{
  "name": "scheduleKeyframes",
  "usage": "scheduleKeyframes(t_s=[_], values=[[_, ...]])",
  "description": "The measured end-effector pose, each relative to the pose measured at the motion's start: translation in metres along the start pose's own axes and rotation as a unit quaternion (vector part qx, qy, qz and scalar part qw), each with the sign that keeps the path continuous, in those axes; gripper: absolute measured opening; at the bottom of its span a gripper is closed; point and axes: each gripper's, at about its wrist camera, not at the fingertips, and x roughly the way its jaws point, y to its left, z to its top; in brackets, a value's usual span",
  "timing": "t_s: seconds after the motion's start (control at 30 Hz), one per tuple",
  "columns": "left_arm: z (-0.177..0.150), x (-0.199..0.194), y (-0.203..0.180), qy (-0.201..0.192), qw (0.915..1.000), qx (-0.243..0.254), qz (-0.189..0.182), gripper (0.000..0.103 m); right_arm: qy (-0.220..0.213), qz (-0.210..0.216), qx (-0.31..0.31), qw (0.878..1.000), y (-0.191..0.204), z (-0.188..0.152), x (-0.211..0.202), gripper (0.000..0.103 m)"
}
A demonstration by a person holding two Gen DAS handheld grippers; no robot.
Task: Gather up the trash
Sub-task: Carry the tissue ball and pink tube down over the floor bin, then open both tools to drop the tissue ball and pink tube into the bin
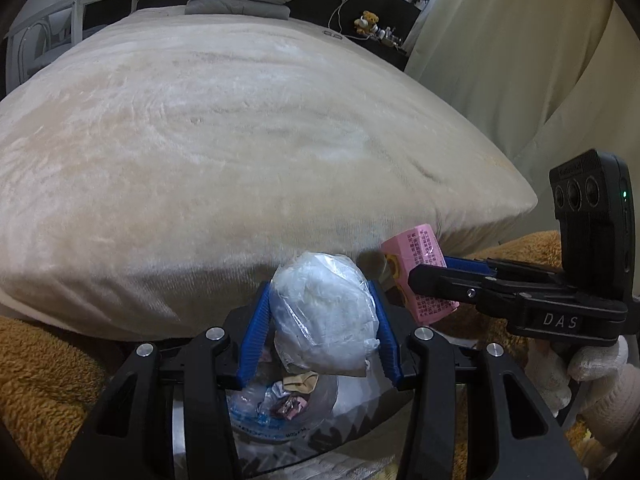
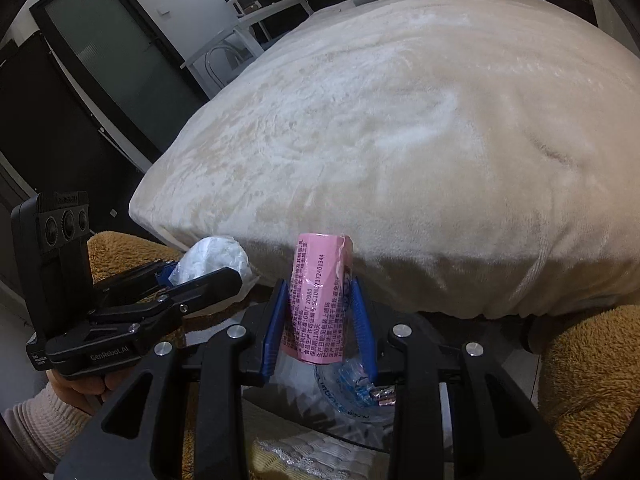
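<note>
My left claw (image 1: 322,320) is clamped on a crumpled white plastic bag (image 1: 324,312), the blue pads (image 1: 256,332) pressing its two sides, and my right claw (image 2: 320,320) is clamped on a pink printed wrapper (image 2: 318,300) that stands upright between its pads. Both claws are side by side, close to each other, just in front of the near edge of the bed (image 1: 240,140) with its beige plush cover. Below them I see the open mouth of a trash bag (image 1: 280,412) with some wrappers already inside; I judge the two pieces are now over it and ready to be dropped. The risk is in the release: the white bag is light and puffy, so it may stick to a pad or drift past the rim onto the brown fleece blanket (image 1: 48,380). The wrapper is tall and may tip outside if the right claw is not well above the opening.
</note>
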Motion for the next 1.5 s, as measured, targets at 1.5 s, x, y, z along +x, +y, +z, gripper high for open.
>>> scheduleKeyframes(t_s=[1.5], values=[[-0.052, 0.115, 0.046, 0.303, 0.9497, -0.079, 0.020, 0.047, 0.287, -0.041, 0.096, 0.952, -0.052, -0.041, 0.131, 0.034]])
